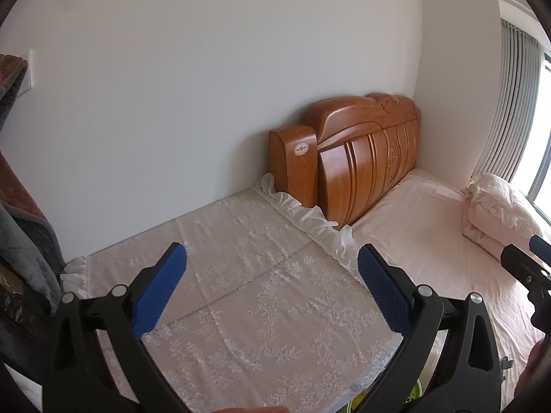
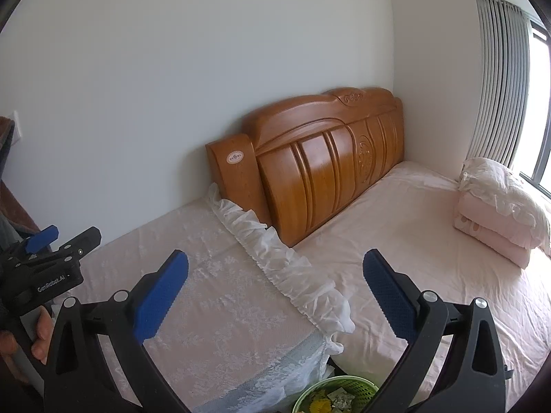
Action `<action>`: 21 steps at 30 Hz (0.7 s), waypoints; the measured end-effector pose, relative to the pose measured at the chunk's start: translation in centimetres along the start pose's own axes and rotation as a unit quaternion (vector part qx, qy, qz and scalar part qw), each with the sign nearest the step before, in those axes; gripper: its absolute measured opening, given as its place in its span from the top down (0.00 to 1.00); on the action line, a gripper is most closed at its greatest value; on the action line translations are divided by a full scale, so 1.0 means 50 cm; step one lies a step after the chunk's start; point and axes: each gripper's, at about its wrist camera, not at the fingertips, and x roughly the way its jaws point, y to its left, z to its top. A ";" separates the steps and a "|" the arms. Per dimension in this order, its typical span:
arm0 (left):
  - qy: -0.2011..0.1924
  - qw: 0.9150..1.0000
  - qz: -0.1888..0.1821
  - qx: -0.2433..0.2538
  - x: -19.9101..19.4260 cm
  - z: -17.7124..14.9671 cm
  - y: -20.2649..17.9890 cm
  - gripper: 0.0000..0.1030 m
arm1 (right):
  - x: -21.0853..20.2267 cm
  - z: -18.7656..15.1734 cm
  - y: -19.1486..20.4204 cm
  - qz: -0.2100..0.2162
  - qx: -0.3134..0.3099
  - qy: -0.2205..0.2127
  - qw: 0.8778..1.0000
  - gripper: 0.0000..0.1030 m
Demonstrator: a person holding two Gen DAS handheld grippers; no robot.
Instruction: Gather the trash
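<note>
Left wrist view: the left gripper (image 1: 272,285) occupies the lower half of the frame, its two blue-padded fingers (image 1: 162,289) spread wide apart with nothing between them. Beneath it lies a white lace cover (image 1: 261,296) with a ruffled edge, spread over a low surface. Right of the ruffle, a bed (image 1: 430,227) with a pale pink sheet extends toward the right edge. A carved wooden headboard (image 1: 365,158) stands against the white wall at centre. Folded pink bedding (image 1: 499,210) sits at the right, below grey vertical blinds (image 1: 513,103) in the upper right. The right gripper (image 1: 527,261) intrudes at the right edge. A sliver of a green basket (image 1: 415,392) shows at the bottom, between the left gripper's arms.

Right wrist view: the right gripper (image 2: 275,289) fills the lower half, fingers likewise wide apart and empty. At the bottom centre, the green basket (image 2: 347,383) stands below the corner of the lace cover (image 2: 220,296); it holds the collected trash (image 2: 330,399), crumpled paper and yellow scraps. The left gripper (image 2: 62,237) appears at the left edge, its handle grasped by a hand (image 2: 31,337) in the lower left. The headboard (image 2: 323,161) stands at centre, the bed (image 2: 413,241) to the right, and the folded bedding (image 2: 499,216) at the right edge.
</note>
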 end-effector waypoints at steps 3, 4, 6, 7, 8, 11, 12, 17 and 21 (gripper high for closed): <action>0.000 1.000 0.002 0.002 0.001 0.000 -0.003 0.08 | 0.006 0.001 -0.003 0.002 0.002 0.002 1.000 0.02; 0.000 1.000 0.003 0.002 0.001 -0.001 -0.003 0.08 | 0.006 0.001 -0.003 0.001 0.002 0.001 1.000 0.02; 0.000 1.000 0.003 0.002 0.001 -0.001 -0.005 0.07 | 0.006 0.001 -0.004 0.001 0.002 0.000 1.000 0.02; 0.000 1.000 0.003 0.003 0.001 -0.001 -0.005 0.08 | 0.007 0.001 -0.003 0.001 0.002 0.000 1.000 0.02; 0.000 1.000 0.004 0.003 0.001 -0.001 -0.005 0.08 | 0.008 0.000 -0.003 0.002 0.002 0.000 1.000 0.02; 0.000 1.000 0.004 0.004 0.000 -0.001 -0.004 0.08 | 0.011 -0.001 -0.002 0.003 0.001 0.002 1.000 0.02; 0.001 1.000 0.004 0.004 0.000 -0.001 -0.003 0.08 | 0.011 -0.001 -0.001 0.003 0.001 0.003 1.000 0.02; 0.005 1.000 0.006 0.005 0.004 -0.003 0.000 0.08 | 0.013 -0.002 0.007 0.004 -0.001 0.003 1.000 0.02; 0.006 1.000 0.004 0.003 0.003 -0.003 0.003 0.08 | 0.013 -0.002 0.011 0.001 -0.003 0.005 1.000 0.02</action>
